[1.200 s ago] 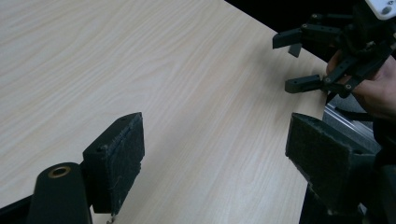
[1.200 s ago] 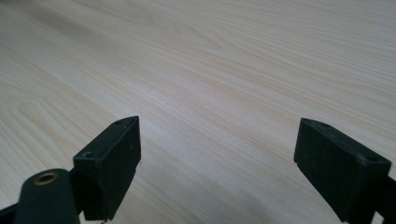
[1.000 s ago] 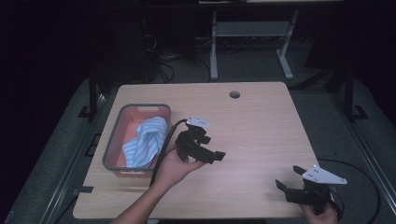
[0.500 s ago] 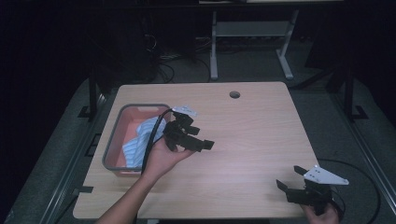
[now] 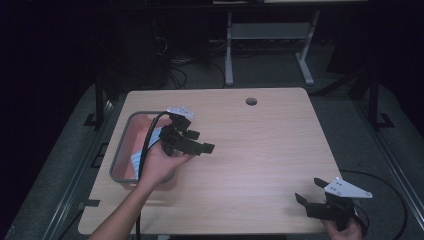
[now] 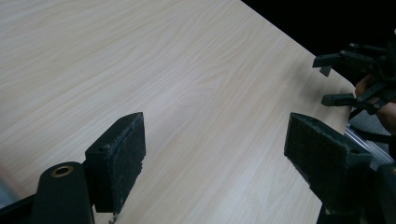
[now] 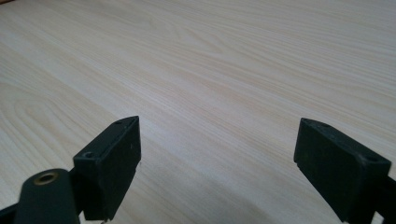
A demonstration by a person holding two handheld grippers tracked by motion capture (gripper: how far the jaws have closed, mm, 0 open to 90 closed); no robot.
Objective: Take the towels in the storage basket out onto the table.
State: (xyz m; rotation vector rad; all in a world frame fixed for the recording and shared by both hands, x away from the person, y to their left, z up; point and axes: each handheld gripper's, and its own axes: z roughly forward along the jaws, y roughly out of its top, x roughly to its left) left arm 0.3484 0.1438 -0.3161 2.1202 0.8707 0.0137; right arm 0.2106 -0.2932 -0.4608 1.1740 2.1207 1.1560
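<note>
Left hand-held gripper [image 5: 197,142] hangs released, its jaws spread wide with nothing between them, just past the 3 o'clock rim of a grey-walled bin [image 5: 118,161] that sits at the counter's [image 5: 260,150] 9 o'clock side. Its holder's hand [image 5: 160,162] lies over the bin's near right corner, and the cable arcs back over the bin. Inside, a pink floor and a bit of pale blue cloth [image 5: 136,159] show beside the hand. In the left gripper view the pads [image 6: 123,158] frame bare light woodgrain, with the other tool [image 6: 359,81] at about 2 o'clock near the counter's edge.

Right hand-held gripper [image 5: 312,195] is likewise released, jaws apart and empty, at the counter's 5 o'clock corner, close to the near edge, with its grey plate on top. In the right gripper view its pads [image 7: 116,158] look over plain wood.

Between the two tools the wooden top lies open from centre to the 12 o'clock edge, where a round cable hole [image 5: 251,101] sits. Dark floor surrounds all four edges; a grey stand [image 5: 270,35] stands beyond 12 o'clock.
</note>
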